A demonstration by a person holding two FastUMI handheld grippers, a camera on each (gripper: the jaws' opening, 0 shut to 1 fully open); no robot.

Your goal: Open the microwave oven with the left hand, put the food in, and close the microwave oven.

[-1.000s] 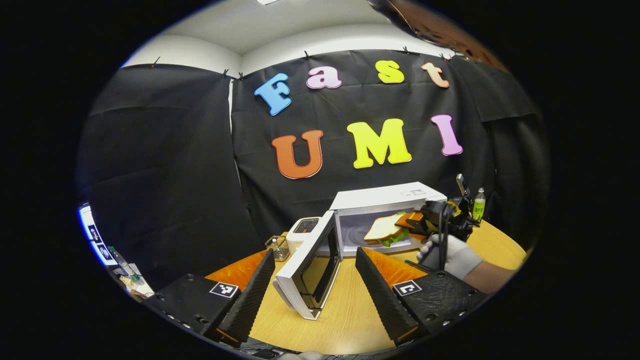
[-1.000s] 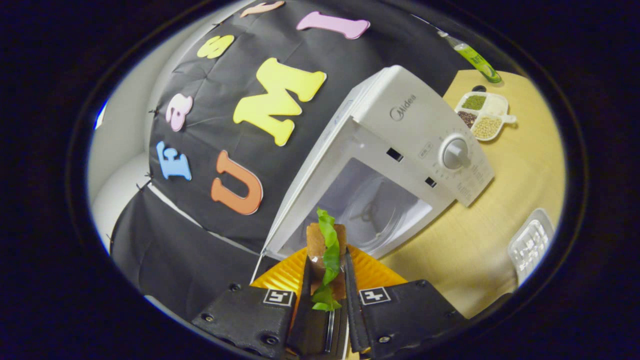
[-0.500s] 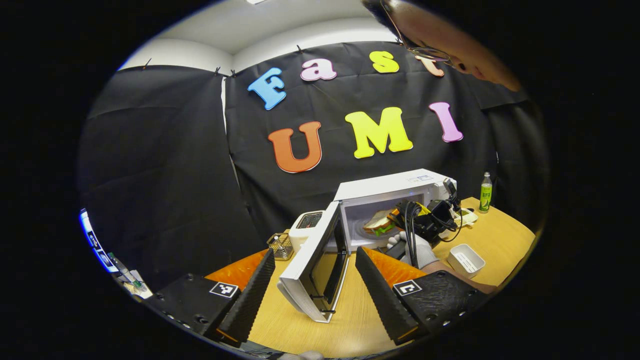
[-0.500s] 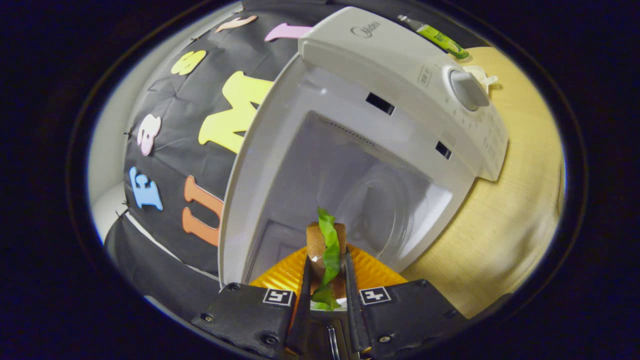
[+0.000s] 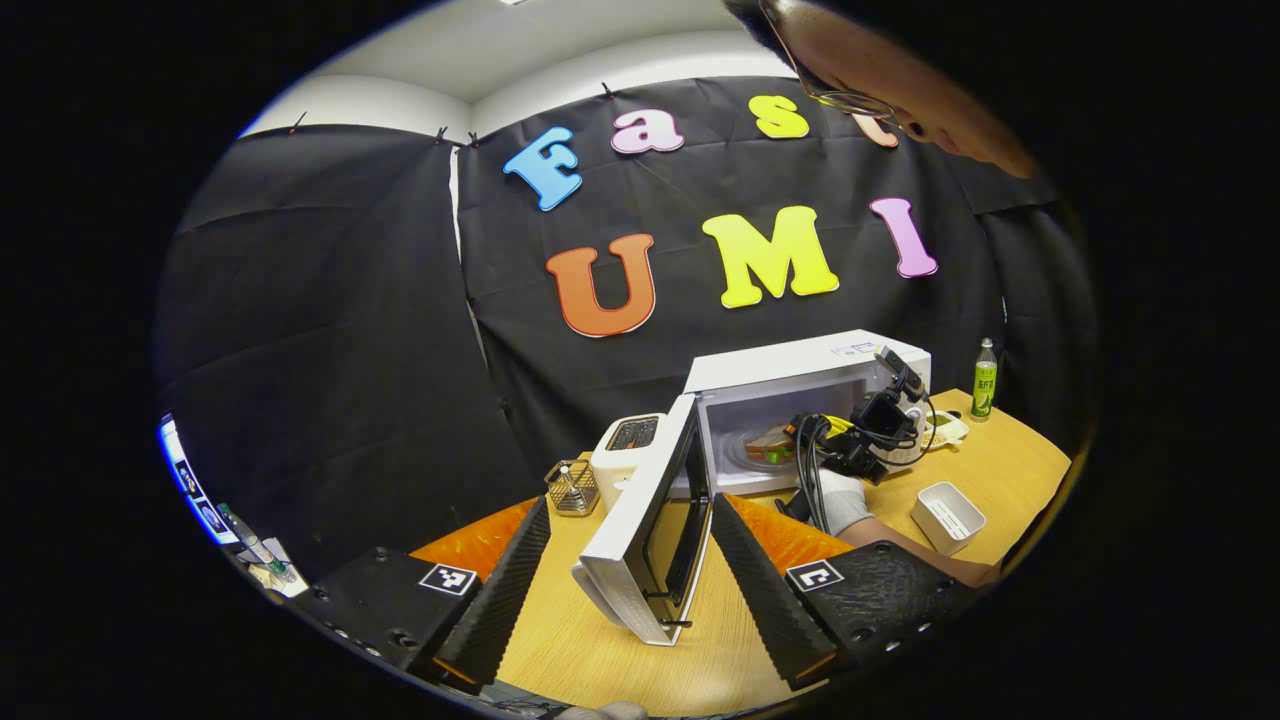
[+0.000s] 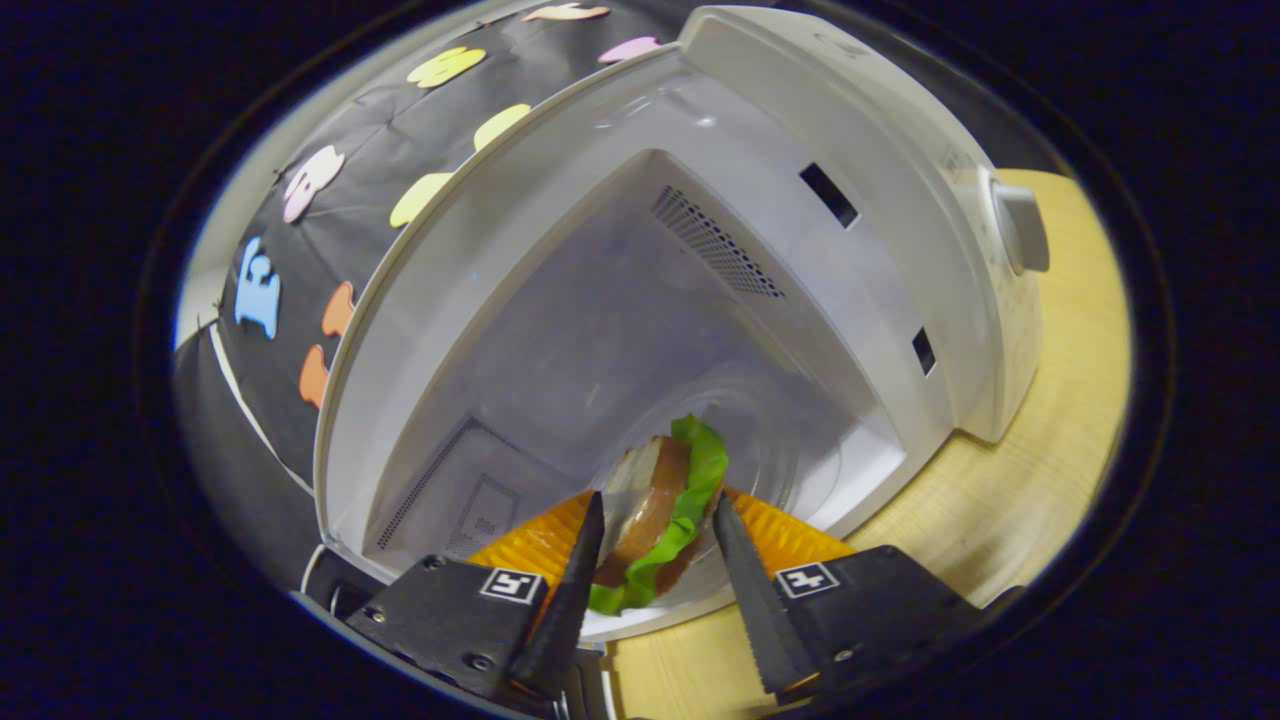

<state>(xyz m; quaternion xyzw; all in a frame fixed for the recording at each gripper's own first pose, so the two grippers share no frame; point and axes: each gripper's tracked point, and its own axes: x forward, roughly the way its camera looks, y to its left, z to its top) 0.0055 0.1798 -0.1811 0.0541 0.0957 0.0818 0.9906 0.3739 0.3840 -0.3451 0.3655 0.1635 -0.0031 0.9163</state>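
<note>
In the right gripper view, the right gripper (image 6: pixel 650 560) reaches into the open microwave (image 6: pixel 700 250), its jaws parted with a clear gap on each side of the sandwich (image 6: pixel 655 520). The sandwich sits between the two fingers, just ahead of them, on the glass plate (image 6: pixel 790 470) inside the oven, and whether either finger still touches it cannot be told. A green leaf of lettuce hangs out along its edge. The oven's control knob (image 6: pixel 1020 228) lies off to the right of the jaws, and the wooden table (image 6: pixel 1040 480) runs below it. In the left gripper view, the left gripper (image 5: pixel 630 590) is held back from the oven with its jaws wide apart and nothing between them. The microwave door (image 5: pixel 650 530) stands swung open directly ahead, its lower edge falling between the two fingers. Farther ahead and to the right of the jaws, a gloved hand (image 5: pixel 838 500) holds the other gripper at the oven's mouth, where the sandwich (image 5: pixel 772 447) lies inside. A white toaster (image 5: pixel 627 445) and a small wire basket (image 5: pixel 573 487) stand ahead to the left of the door, a white tray (image 5: pixel 945 515) rests on the table to the right, and a green bottle (image 5: pixel 985 378) stands far right.
</note>
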